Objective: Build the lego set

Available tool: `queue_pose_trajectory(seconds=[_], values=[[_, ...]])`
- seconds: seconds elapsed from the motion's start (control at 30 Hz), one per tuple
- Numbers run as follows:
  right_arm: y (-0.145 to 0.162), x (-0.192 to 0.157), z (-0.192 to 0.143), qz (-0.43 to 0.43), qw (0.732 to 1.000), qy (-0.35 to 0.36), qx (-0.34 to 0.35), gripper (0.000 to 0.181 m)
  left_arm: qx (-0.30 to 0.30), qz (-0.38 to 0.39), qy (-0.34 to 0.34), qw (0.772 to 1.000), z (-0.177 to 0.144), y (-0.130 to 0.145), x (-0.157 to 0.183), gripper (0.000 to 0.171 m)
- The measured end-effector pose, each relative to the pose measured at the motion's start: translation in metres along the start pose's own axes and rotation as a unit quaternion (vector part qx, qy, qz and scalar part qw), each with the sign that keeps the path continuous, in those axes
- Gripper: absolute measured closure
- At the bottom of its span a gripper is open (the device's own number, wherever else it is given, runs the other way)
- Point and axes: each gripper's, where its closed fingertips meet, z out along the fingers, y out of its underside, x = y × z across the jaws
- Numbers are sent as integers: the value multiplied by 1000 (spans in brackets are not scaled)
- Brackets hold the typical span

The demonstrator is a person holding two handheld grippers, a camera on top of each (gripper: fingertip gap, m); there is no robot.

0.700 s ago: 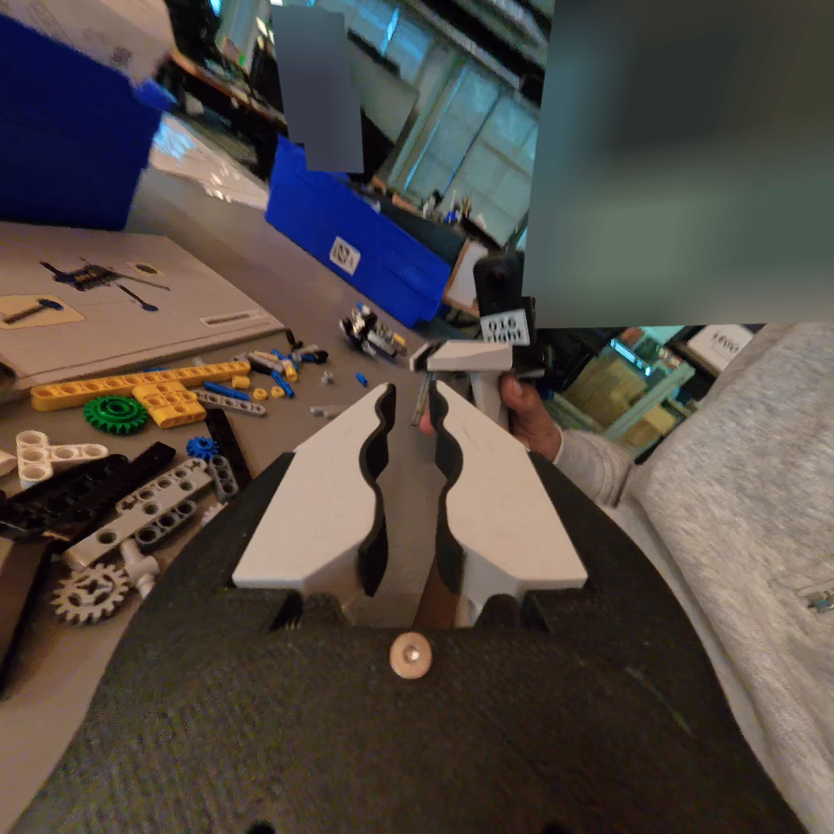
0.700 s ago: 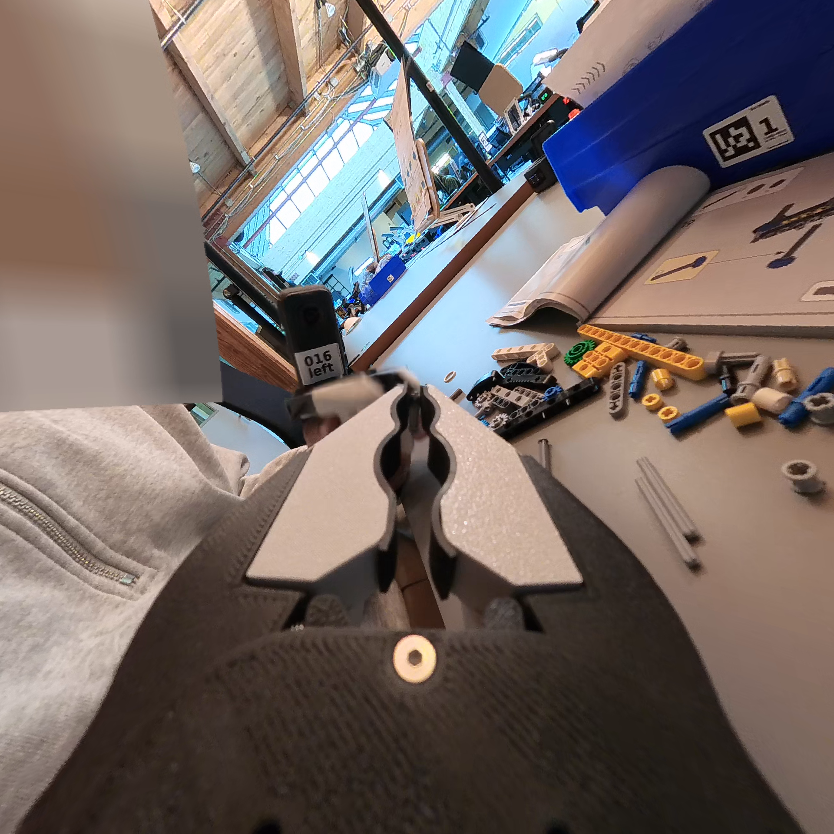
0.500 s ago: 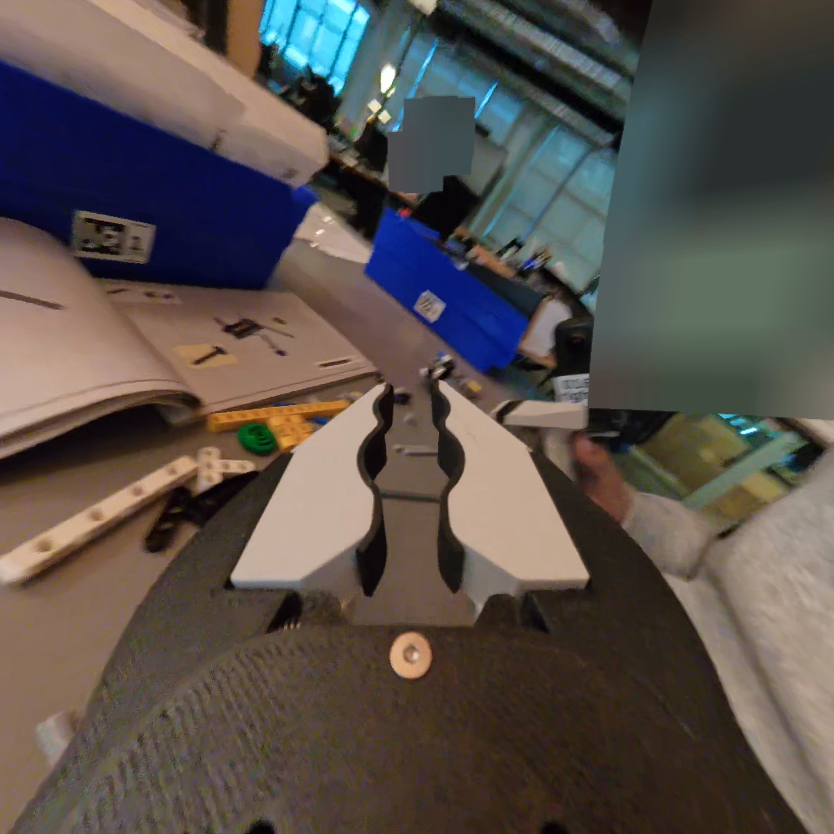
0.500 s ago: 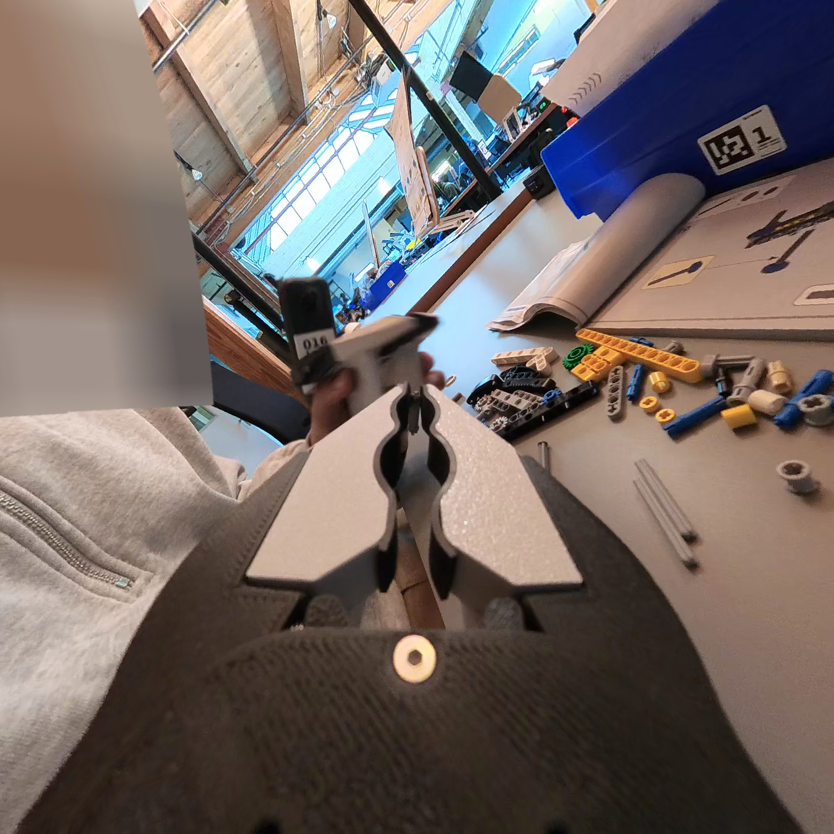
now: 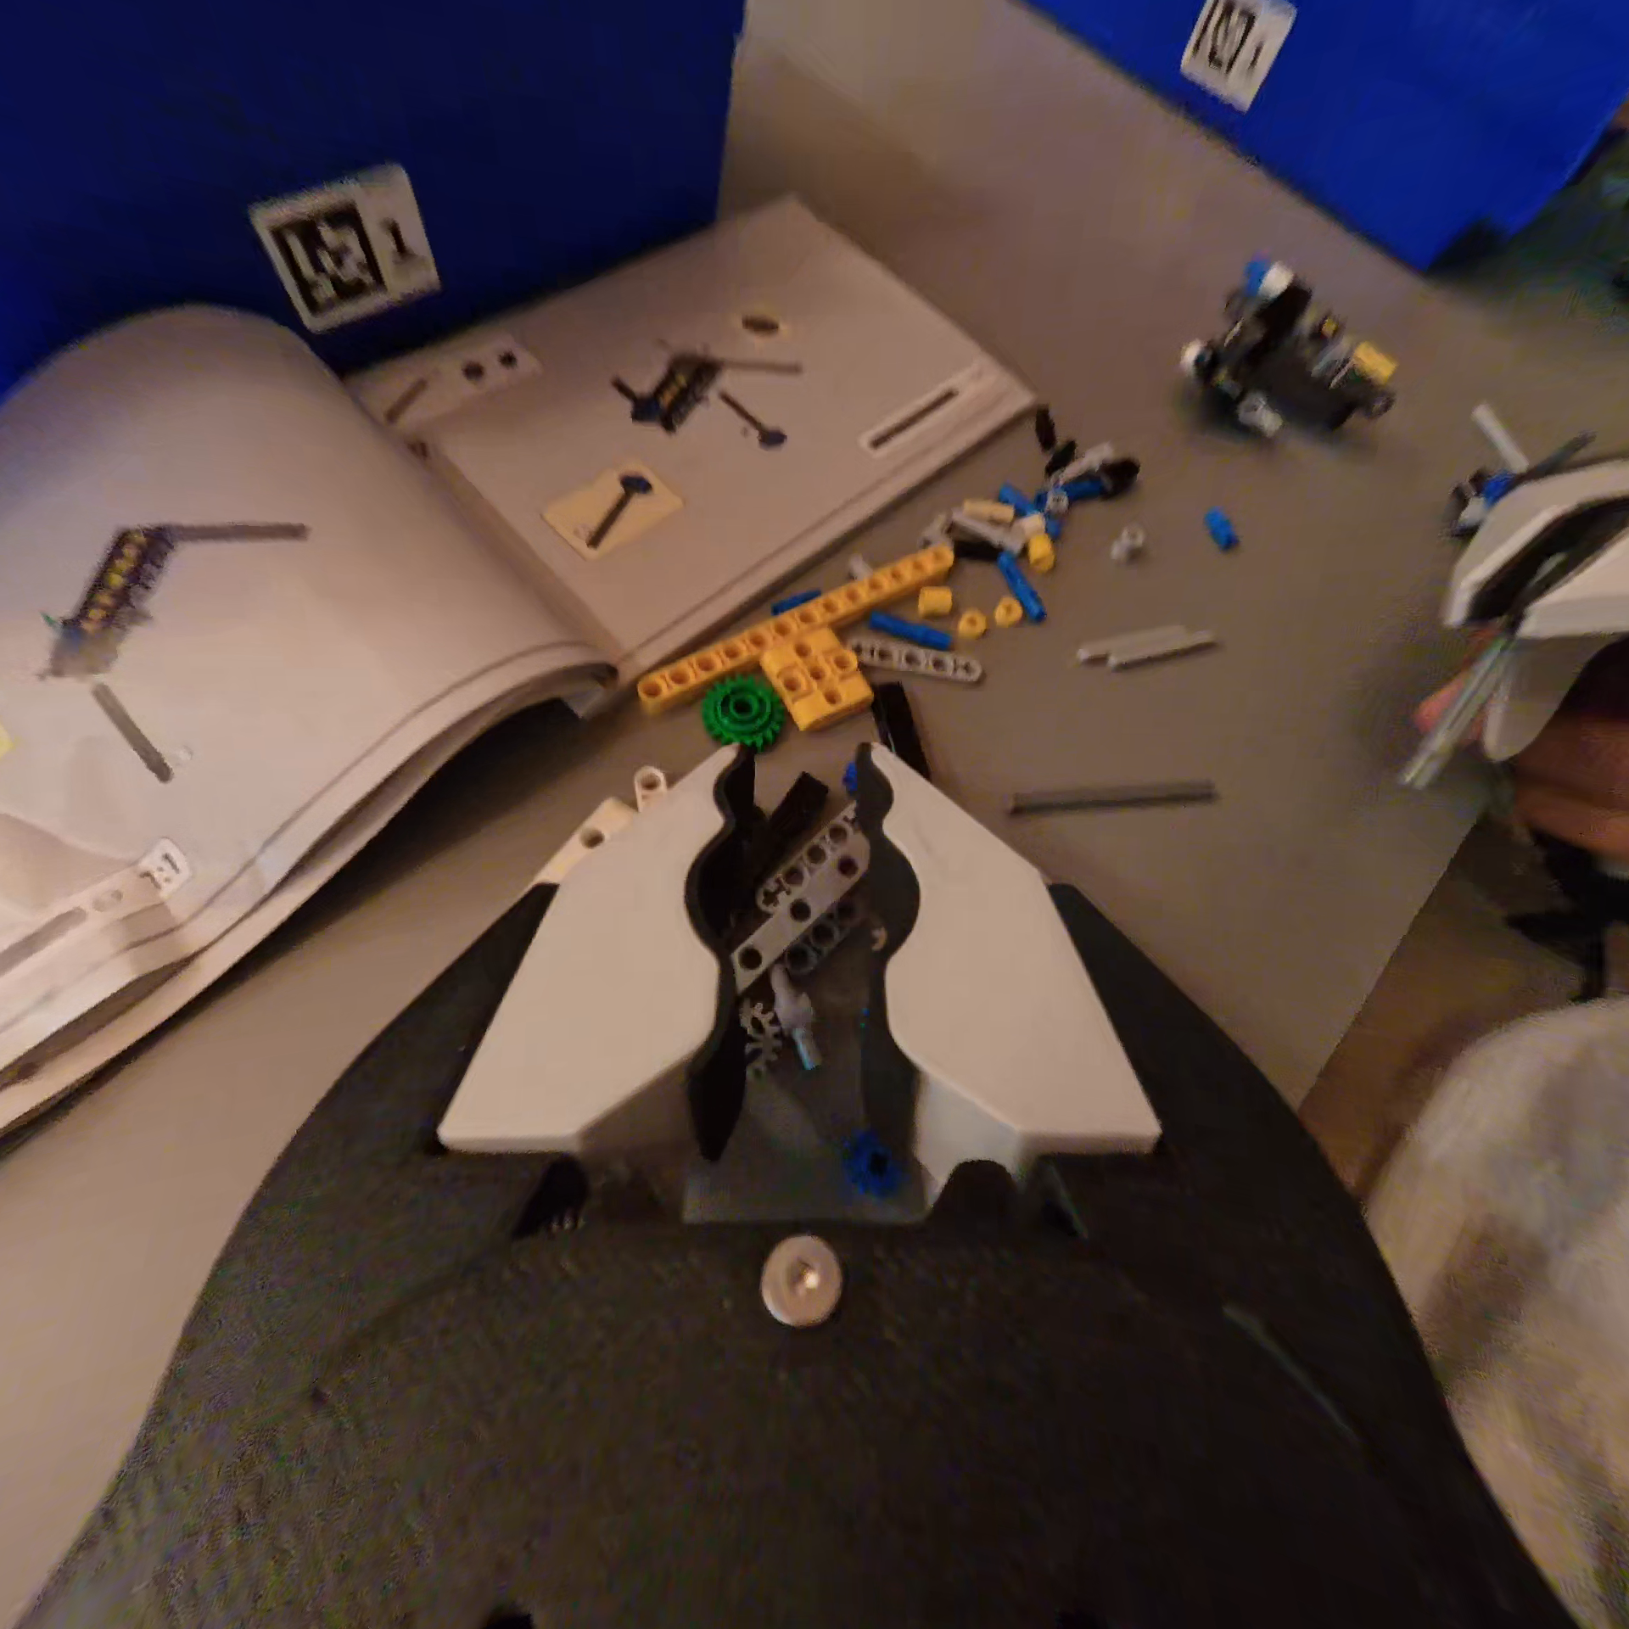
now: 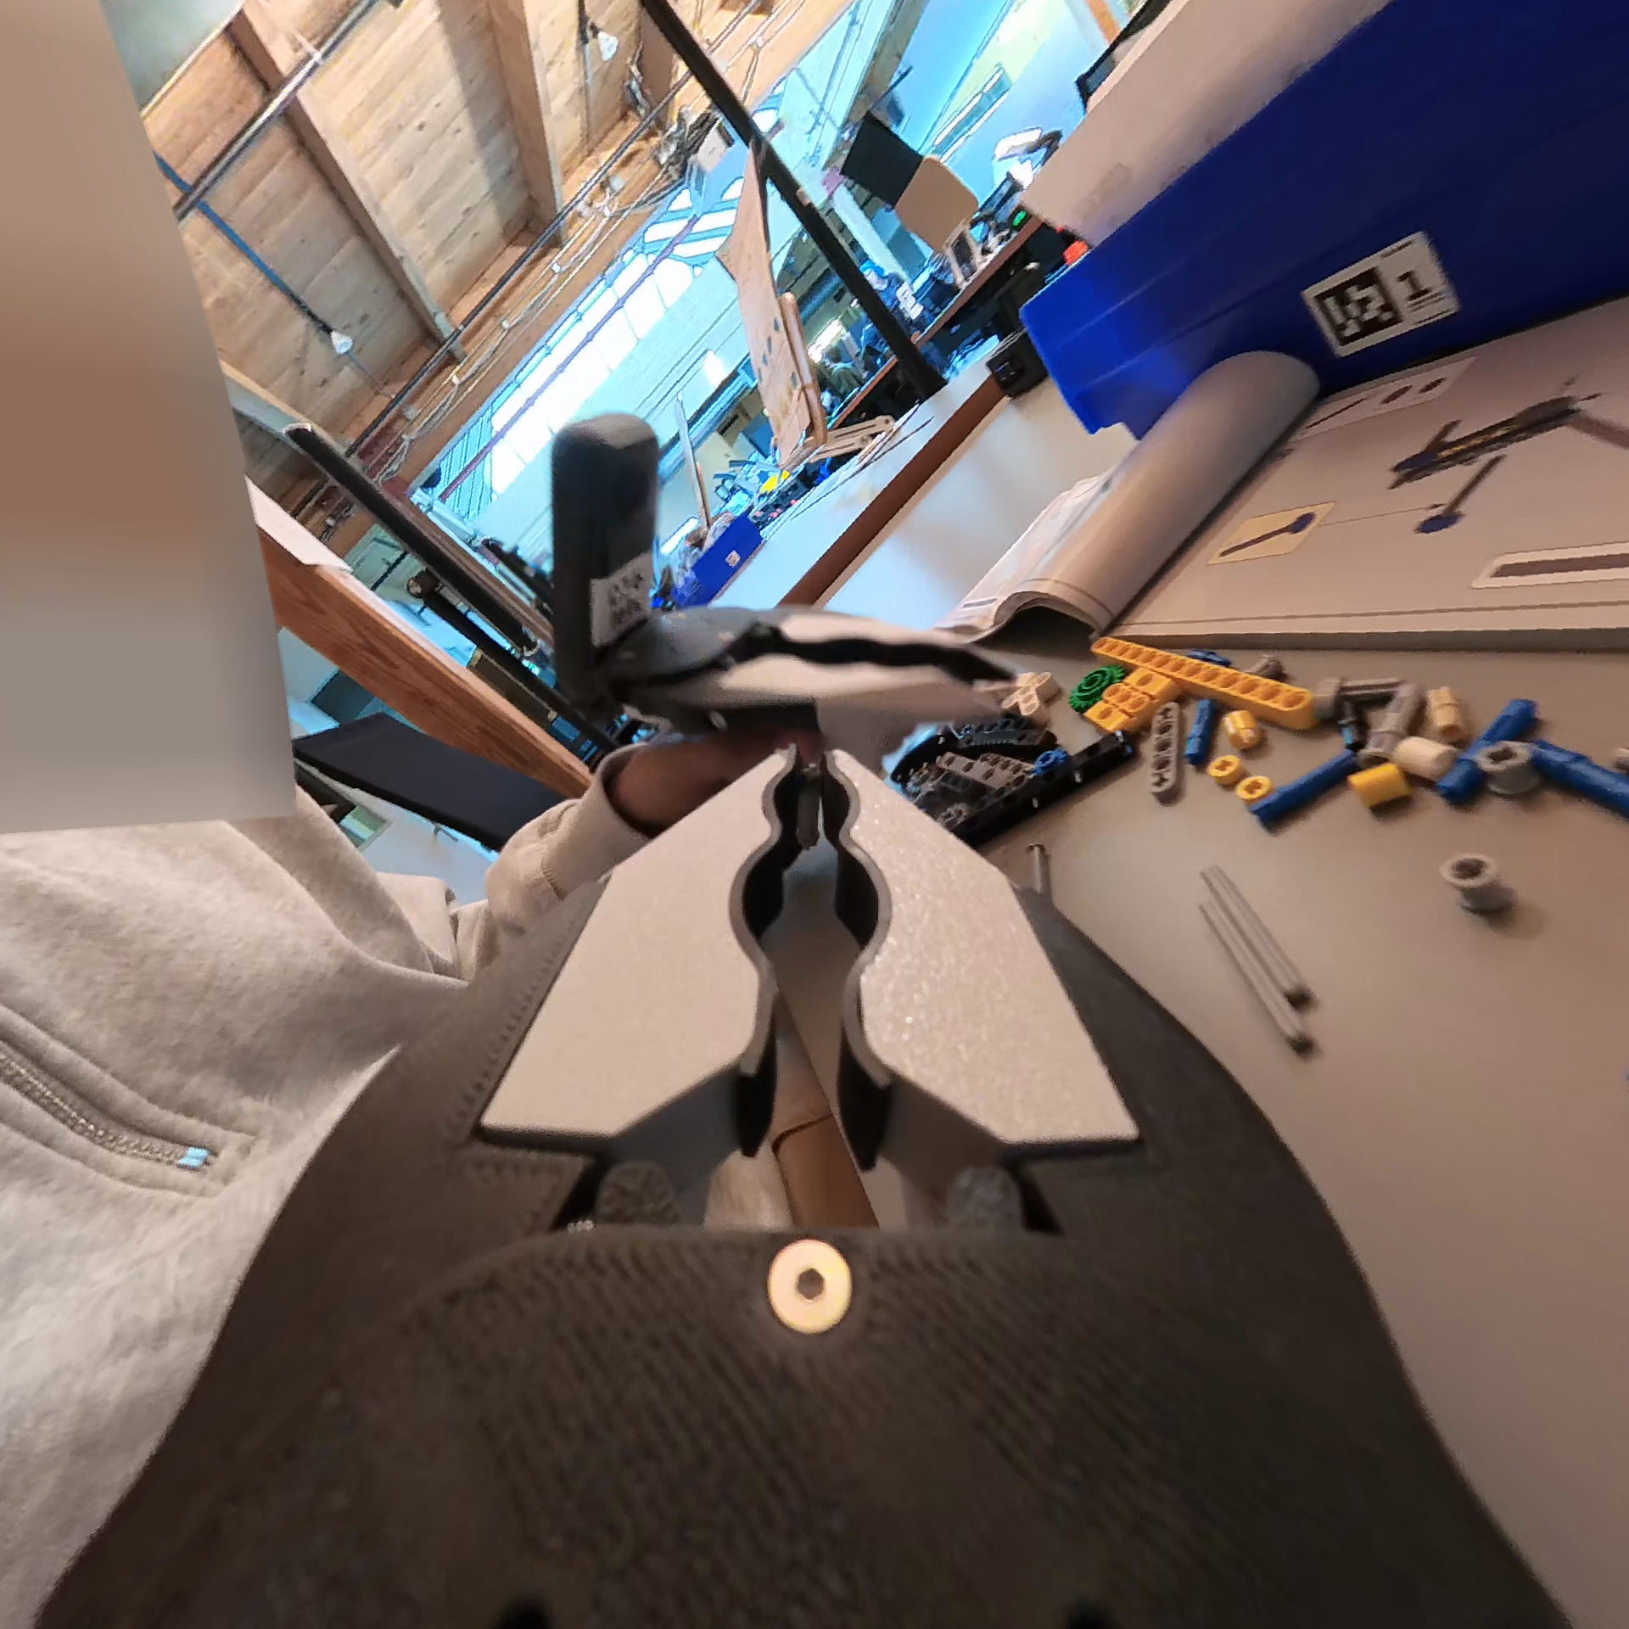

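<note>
Left gripper (image 5: 804,765) is seen pointed down at the table (image 5: 1146,881), jaws parted, nothing clamped; a pile of black and grey beams (image 5: 798,886) lies on the table below the gap. A green gear (image 5: 743,710) and a yellow beam (image 5: 793,626) are found just past the fingertips, beside the open instruction booklet (image 5: 353,546). Small blue and yellow pins (image 5: 1005,564) are scattered further right. A small black built assembly (image 5: 1278,361) sits well apart near a blue bin (image 5: 353,106). Frame is motion-blurred.

In the right wrist view, right gripper (image 6: 809,774) is held up off the table edge, jaws nearly shut on a small grey pin (image 6: 807,798) at the tips. The left gripper (image 6: 996,679) is seen beyond, over the black and grey pile (image 6: 978,767). Two grey axles (image 6: 1252,956) and a grey bush (image 6: 1474,880) lie on the table at right.
</note>
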Motion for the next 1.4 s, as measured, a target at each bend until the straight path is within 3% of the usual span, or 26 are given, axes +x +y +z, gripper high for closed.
queue_pose_trajectory(seconds=[0.67,0.97,1.17,1.4], values=[[-9,1,-13,12,1000,6,15,180,-98,98,15,990,17,18,14,161],[-13,5,-16,20,999,12,26,180,-88,109,19,990,14,10,19,165],[-19,10,-21,18,999,26,38,180,-76,96,126,984,-4,3,72,165],[-24,15,-27,15,998,38,51,180,-161,147,191,957,-7,51,116,165]])
